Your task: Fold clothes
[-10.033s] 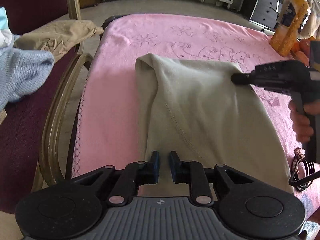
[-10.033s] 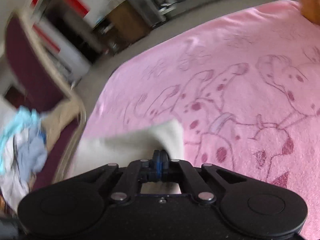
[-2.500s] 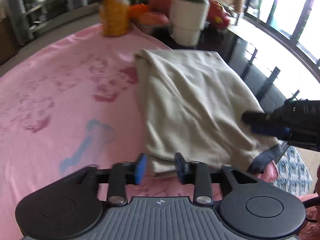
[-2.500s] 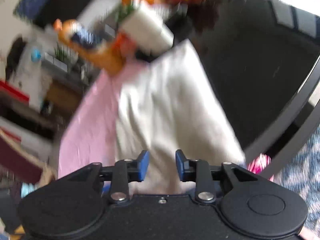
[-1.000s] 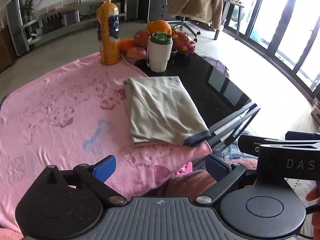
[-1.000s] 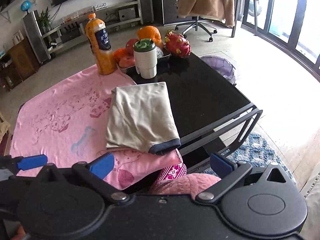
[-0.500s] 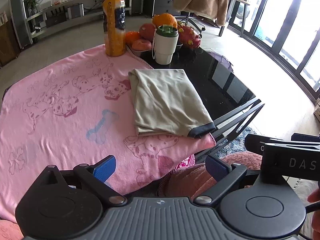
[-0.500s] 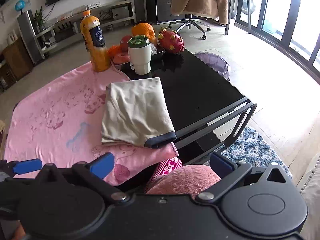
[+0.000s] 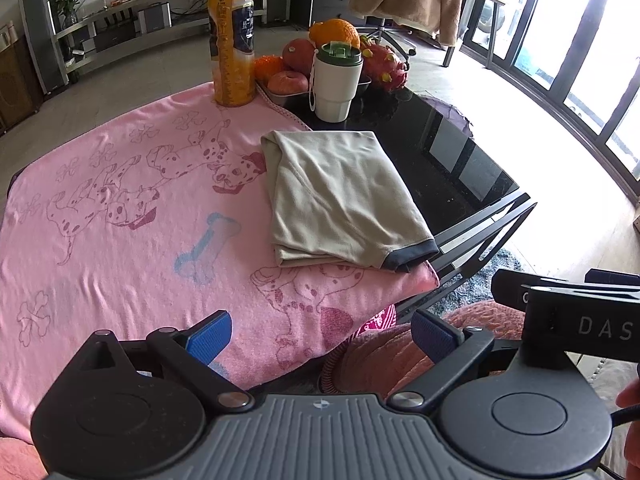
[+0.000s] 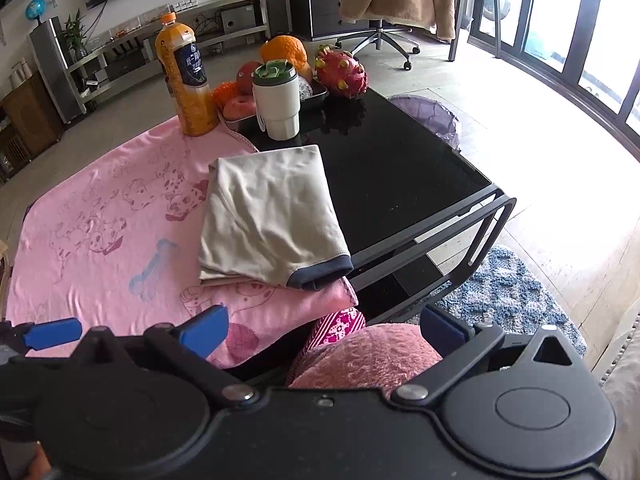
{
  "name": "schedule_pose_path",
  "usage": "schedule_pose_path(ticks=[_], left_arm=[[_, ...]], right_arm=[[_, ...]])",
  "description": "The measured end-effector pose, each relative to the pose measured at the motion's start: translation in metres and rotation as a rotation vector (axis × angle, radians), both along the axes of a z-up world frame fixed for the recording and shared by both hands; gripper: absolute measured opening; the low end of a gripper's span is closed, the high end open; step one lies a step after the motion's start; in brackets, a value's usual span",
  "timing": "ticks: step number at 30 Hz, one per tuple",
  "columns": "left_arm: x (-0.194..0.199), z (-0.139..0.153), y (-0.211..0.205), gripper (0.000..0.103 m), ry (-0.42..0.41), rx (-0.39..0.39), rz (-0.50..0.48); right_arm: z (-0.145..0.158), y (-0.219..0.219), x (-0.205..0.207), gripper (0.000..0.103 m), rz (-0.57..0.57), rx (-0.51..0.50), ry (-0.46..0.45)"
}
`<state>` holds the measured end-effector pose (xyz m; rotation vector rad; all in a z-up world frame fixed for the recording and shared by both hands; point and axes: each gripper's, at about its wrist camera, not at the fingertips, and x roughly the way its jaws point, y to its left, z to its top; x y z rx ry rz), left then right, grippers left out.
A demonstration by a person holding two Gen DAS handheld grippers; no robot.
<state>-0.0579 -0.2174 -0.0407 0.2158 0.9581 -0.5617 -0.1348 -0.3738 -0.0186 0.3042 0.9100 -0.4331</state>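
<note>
Beige folded garment [image 9: 340, 196] lies on the pink blanket [image 9: 120, 216], at its edge nearest the white tumbler [image 9: 335, 80]. Left gripper [image 9: 320, 334] and right gripper [image 10: 322, 330] hover clear of the garment, jaws spread wide, empty.

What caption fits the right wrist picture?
Open right gripper hovers above a folded beige shirt on the pink blanket.

Beige folded garment [image 9: 340, 196] with a navy band at the near edge, on a pink blanket [image 9: 120, 216] printed with spotted dalmatians, outline bones and one blue bone. Glossy black table [image 10: 392, 168]. Far side: orange juice bottle [image 9: 232, 40], white cup with green lid [image 9: 335, 80], magenta dragon fruit [image 10: 342, 68].
</note>
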Motion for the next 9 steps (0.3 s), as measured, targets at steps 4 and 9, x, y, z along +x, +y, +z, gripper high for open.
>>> schedule_pose_path(ticks=[4, 9], left_arm=[[-0.0002, -0.0011, -0.0006, 0.101, -0.012, 0.005, 0.002], [-0.0021, -0.0011, -0.0015, 0.101, -0.047, 0.008, 0.004]], right_arm=[[-0.0019, -0.0012, 0.0002, 0.103, -0.004, 0.001, 0.002], [-0.0033, -0.0037, 0.0001, 0.103, -0.007, 0.01, -0.001]])
